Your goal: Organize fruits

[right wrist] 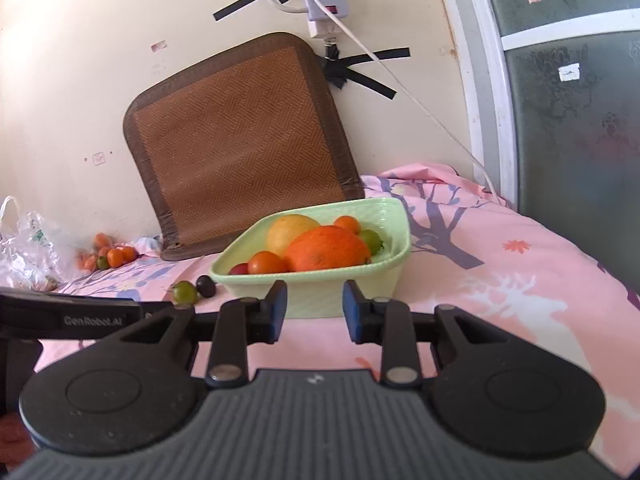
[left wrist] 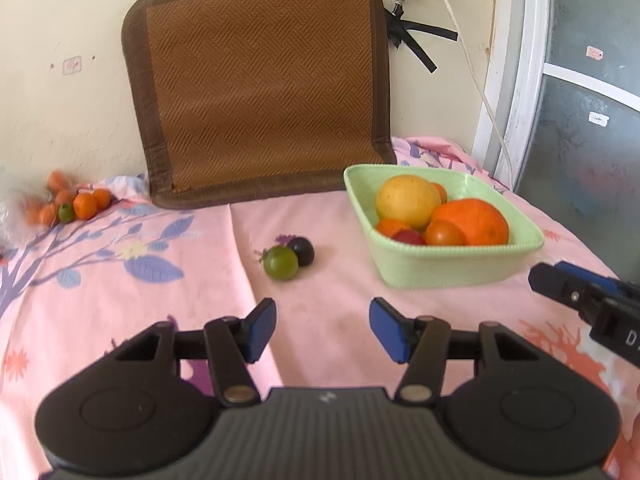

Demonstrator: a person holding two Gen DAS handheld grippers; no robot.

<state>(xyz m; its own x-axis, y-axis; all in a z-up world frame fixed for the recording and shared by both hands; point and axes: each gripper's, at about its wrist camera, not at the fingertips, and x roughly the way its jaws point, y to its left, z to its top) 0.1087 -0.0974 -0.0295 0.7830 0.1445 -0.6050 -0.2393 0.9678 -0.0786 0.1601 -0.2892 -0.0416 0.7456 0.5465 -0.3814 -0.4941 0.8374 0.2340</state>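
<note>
A light green basket (left wrist: pixel 456 266) (right wrist: pixel 320 292) holds a large orange (left wrist: pixel 474 220) (right wrist: pixel 328 249), a yellow fruit (left wrist: pixel 407 200) (right wrist: pixel 290 230) and several small fruits. On the pink sheet left of it lie a small green fruit (left wrist: pixel 281 263) (right wrist: pixel 184 292) and a dark purple fruit (left wrist: pixel 302 250) (right wrist: pixel 206 286), touching. My left gripper (left wrist: pixel 322 330) is open and empty, just short of the two loose fruits. My right gripper (right wrist: pixel 315 312) is open and empty, in front of the basket's near wall; it also shows at the right edge of the left wrist view (left wrist: pixel 580 300).
A pile of small orange fruits with one green one (left wrist: pixel 76 204) (right wrist: pixel 110 258) lies at the far left by a plastic bag (right wrist: pixel 24 248). A brown woven mat (left wrist: pixel 260 88) (right wrist: pixel 236 144) leans on the wall. A white cable (right wrist: pixel 420 100) hangs from a power strip.
</note>
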